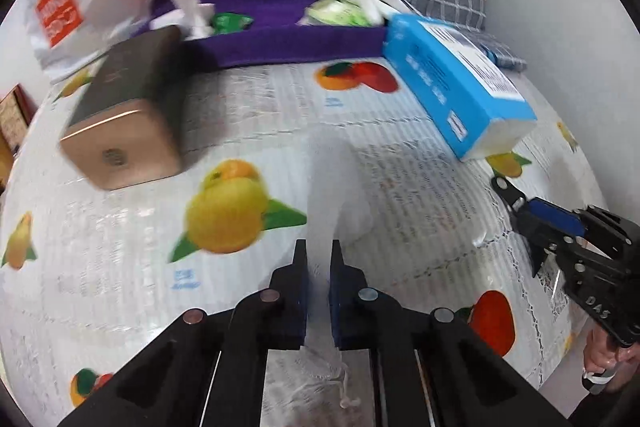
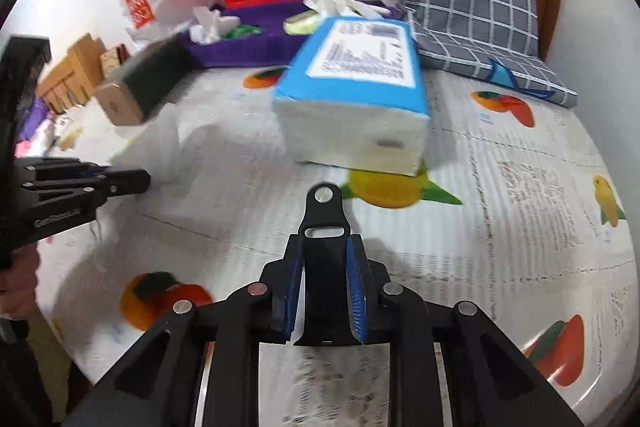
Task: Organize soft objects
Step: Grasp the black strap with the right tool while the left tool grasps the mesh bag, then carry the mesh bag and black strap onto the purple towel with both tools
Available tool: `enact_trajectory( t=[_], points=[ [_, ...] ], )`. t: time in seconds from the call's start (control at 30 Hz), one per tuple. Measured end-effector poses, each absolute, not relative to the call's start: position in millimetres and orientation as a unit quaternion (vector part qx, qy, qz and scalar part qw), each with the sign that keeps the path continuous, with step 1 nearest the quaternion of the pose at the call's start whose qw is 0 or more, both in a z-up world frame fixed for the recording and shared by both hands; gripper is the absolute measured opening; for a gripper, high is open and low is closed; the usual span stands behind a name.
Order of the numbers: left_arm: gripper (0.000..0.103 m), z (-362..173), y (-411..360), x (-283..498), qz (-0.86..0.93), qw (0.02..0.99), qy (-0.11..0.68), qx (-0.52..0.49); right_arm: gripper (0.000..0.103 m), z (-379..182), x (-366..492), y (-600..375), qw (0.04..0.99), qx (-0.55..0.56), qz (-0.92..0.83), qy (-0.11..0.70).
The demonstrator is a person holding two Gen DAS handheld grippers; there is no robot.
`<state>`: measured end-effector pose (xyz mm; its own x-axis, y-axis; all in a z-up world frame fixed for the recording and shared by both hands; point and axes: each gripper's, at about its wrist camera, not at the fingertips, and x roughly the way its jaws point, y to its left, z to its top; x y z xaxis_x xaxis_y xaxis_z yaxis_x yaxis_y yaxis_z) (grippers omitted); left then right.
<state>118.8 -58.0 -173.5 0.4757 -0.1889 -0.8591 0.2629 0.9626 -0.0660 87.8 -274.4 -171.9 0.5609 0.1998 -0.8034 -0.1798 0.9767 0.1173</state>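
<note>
Nearest us, left tongs (image 1: 318, 255) nearly closed on a white tissue (image 1: 340, 187); right tongs (image 2: 322, 255) clamped on a black clip (image 2: 324, 227); purple tray (image 1: 288, 39) far back holding tissues: we judge a firm pinch best while carrying ours there.

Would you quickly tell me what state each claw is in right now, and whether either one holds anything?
Left claw: shut on a white tissue.
Right claw: shut on a black clip-like piece.
</note>
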Motion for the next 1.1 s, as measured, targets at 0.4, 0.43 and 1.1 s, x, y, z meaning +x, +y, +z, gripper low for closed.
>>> enact_trajectory(
  t=[0.4, 0.43, 1.1],
  points=[
    [0.009, -117.4, -6.3, 117.6, -0.104, 0.884, 0.455, -0.023, 0.022, -111.8, 94.5, -257.4, 0.900, 0.024, 0.135, 0.413],
    [0.009, -112.2, -3.5, 118.6, -0.103, 0.886, 0.451, -0.026, 0.022, -107.3, 97.1, -256.0, 0.901, 0.023, 0.136, 0.411],
    [0.009, -67.6, 12.1, 185.9, -0.076, 0.899, 0.428, -0.046, 0.022, -48.0, 186.1, -250.7, 0.915, 0.036, 0.140, 0.376]
  ],
)
